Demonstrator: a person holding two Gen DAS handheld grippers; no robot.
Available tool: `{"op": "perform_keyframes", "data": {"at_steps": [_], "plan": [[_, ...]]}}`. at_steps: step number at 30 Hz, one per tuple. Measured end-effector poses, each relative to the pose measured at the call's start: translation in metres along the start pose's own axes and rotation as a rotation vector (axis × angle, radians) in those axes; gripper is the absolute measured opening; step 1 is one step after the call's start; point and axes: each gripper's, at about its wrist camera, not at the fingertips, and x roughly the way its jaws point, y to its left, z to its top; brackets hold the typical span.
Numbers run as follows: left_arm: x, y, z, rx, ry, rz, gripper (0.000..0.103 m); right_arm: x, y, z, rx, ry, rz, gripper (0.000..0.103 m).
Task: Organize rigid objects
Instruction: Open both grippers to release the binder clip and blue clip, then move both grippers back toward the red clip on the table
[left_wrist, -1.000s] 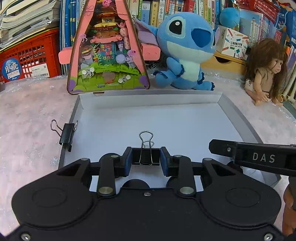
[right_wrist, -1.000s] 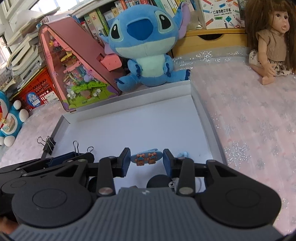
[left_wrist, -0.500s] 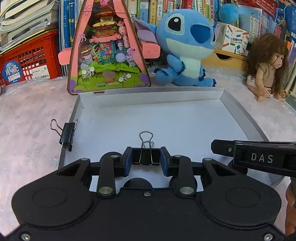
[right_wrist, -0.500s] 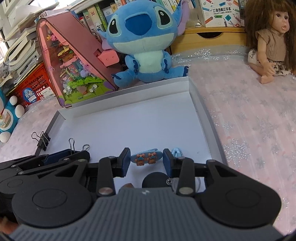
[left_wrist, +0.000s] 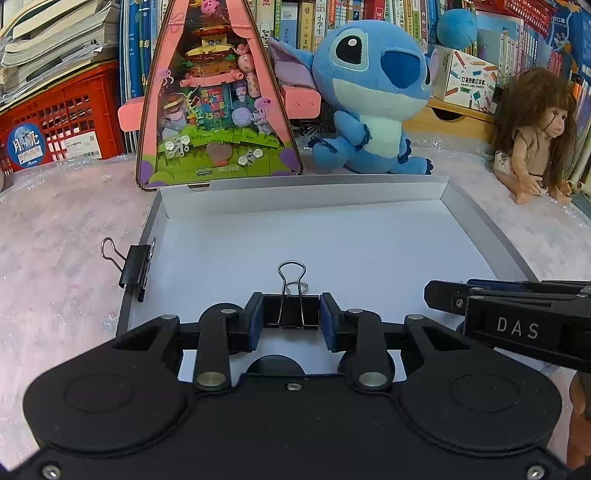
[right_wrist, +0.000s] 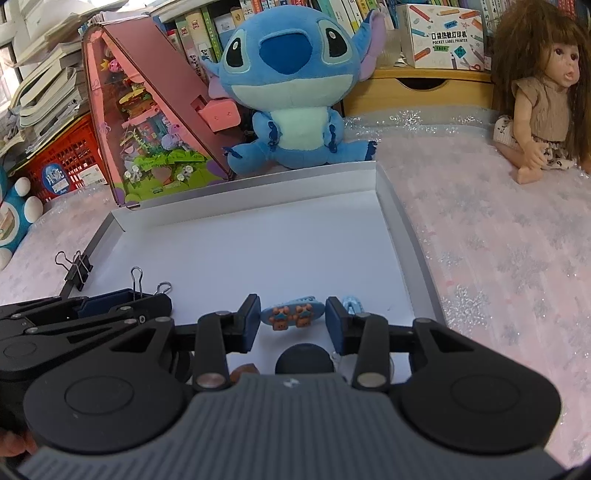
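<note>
My left gripper (left_wrist: 291, 314) is shut on a black binder clip (left_wrist: 291, 310), wire handles pointing forward, low over the white tray (left_wrist: 332, 206). A second black binder clip (left_wrist: 135, 267) is clamped on the tray's left rim; it also shows in the right wrist view (right_wrist: 75, 271). My right gripper (right_wrist: 291, 317) is shut on a blue hair clip with two bear figures (right_wrist: 291, 314), just above the tray's near right part. A light blue small item (right_wrist: 352, 304) lies by its right finger. The left gripper (right_wrist: 122, 306) shows at the left there.
A pink triangular diorama box (left_wrist: 218, 99), a blue Stitch plush (left_wrist: 373, 99) and a doll (left_wrist: 535, 133) stand behind the tray. A red crate (left_wrist: 55, 136) and books are at the far left. A glittery pink cloth (right_wrist: 498, 240) covers the table.
Both grippers have edged slightly forward over the tray, each still holding its clip. The right view has shifted a little to the left.
</note>
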Motion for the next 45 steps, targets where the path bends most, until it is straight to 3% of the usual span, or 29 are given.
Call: {"op": "perform_keyframes", "data": {"at_steps": [3, 6, 18, 33, 45], "plan": [[-0.002, 0.001, 0.0, 0.0, -0.001, -0.003, 0.03, -0.003, 0.0, 0.0, -0.003, -0.011, 0.001, 0.048], [-0.006, 0.0, -0.001, 0.004, -0.013, -0.001, 0.031, -0.007, 0.0, 0.001, -0.01, -0.024, 0.002, 0.056], [-0.048, -0.003, -0.008, 0.047, -0.097, -0.027, 0.051, -0.042, 0.001, -0.006, -0.063, -0.102, 0.015, 0.063], [-0.092, -0.001, -0.04, 0.076, -0.141, -0.066, 0.057, -0.091, 0.014, -0.044, -0.188, -0.196, 0.034, 0.071], [-0.13, -0.006, -0.071, 0.115, -0.184, -0.097, 0.066, -0.119, 0.013, -0.078, -0.213, -0.211, 0.076, 0.073]]}}
